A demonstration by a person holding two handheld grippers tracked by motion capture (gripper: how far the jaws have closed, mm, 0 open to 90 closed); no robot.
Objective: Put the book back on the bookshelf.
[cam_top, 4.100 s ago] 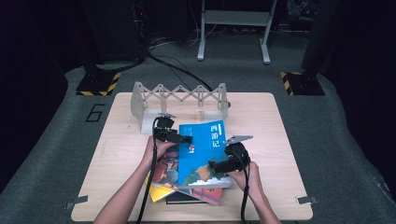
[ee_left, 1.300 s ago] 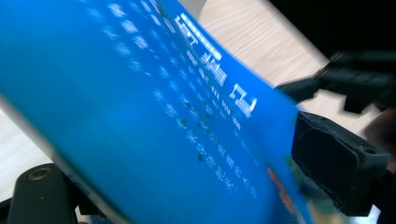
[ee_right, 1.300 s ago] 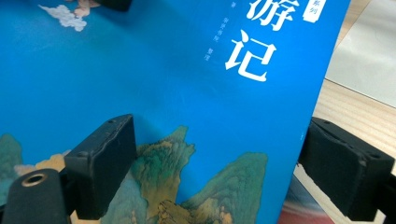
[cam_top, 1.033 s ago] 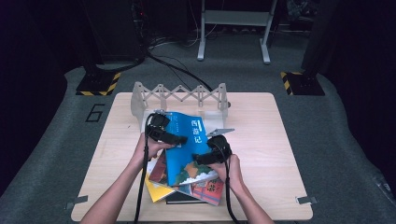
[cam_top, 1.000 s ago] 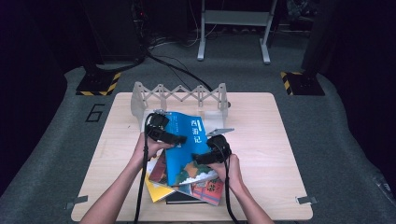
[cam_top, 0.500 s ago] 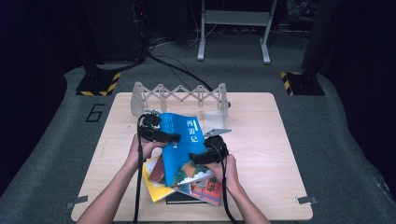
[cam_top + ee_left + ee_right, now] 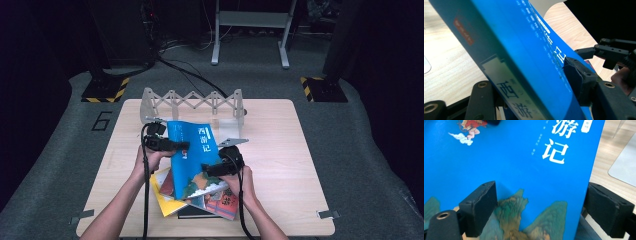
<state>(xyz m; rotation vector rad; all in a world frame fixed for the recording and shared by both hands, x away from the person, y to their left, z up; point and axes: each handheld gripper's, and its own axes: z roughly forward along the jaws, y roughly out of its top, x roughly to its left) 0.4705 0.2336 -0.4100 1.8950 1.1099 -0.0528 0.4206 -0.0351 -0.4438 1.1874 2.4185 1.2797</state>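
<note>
A blue book [image 7: 192, 150] with white Chinese title characters is held tilted above a pile of books [image 7: 222, 202]. My left gripper [image 7: 181, 145] is shut on its upper left edge. In the left gripper view the spine [image 7: 524, 50] runs between the two pads [image 7: 579, 75]. My right gripper [image 7: 209, 169] is shut on the book's lower right part. The right gripper view has one pad [image 7: 480, 206] over the cover [image 7: 524, 157] and the other at its edge.
A white zigzag folding rack [image 7: 195, 100] stands at the back of the wooden table [image 7: 285, 150], just beyond the book. The pile includes a yellow book [image 7: 164, 200] and a dark one at the bottom. Cables trail from both grippers toward the person.
Both grippers have carried the blue book left and toward the rack, and it has turned from slanting right to nearly in line with the table's depth.
</note>
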